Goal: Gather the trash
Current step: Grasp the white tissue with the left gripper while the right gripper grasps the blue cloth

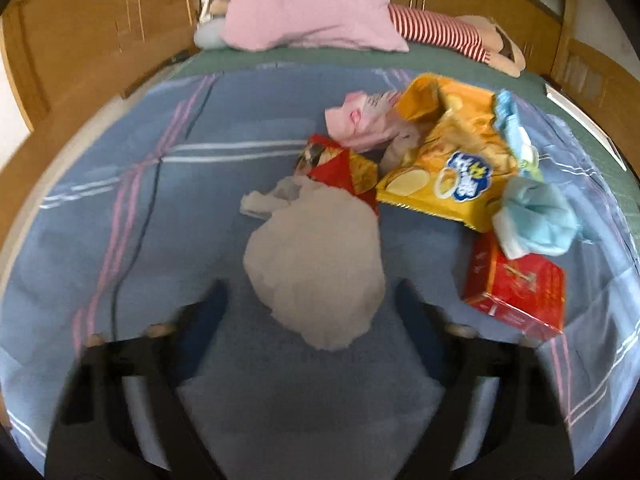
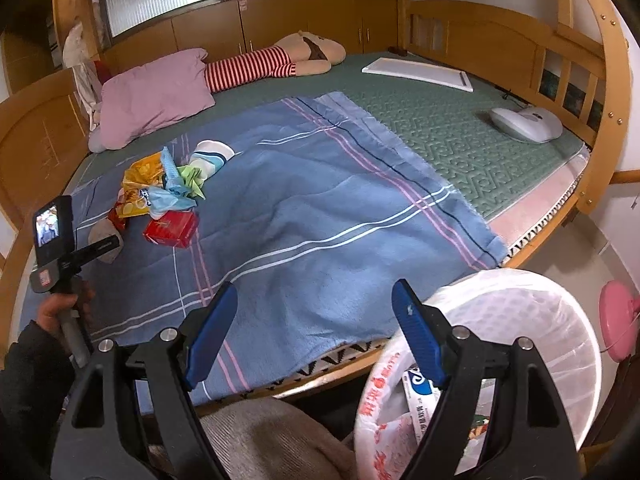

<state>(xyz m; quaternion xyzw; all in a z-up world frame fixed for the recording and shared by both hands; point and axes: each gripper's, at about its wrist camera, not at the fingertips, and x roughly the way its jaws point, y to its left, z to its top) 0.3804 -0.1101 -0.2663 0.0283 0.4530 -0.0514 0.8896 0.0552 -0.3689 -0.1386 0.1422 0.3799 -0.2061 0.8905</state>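
A heap of trash lies on the blue blanket (image 1: 224, 120): a crumpled grey-white paper wad (image 1: 316, 264), a red snack wrapper (image 1: 340, 164), a yellow chip bag (image 1: 448, 152), pink wrapping (image 1: 360, 120), a blue tissue (image 1: 536, 216) and a red box (image 1: 516, 292). My left gripper (image 1: 312, 296) is open, its fingers on either side of the paper wad's near end. My right gripper (image 2: 314, 304) is open and empty above the blanket's near edge, beside a white-lined trash bin (image 2: 520, 320). The heap (image 2: 160, 192) and the left gripper (image 2: 100, 246) show in the right wrist view.
A pink pillow (image 1: 312, 12) and a striped plush doll (image 1: 444, 32) lie at the bed's head. A white board (image 2: 416, 70) and a white device (image 2: 524, 124) rest on the green mattress (image 2: 440, 120). Wooden bed rails (image 2: 520, 48) surround it. The bin holds some wrappers (image 2: 416, 396).
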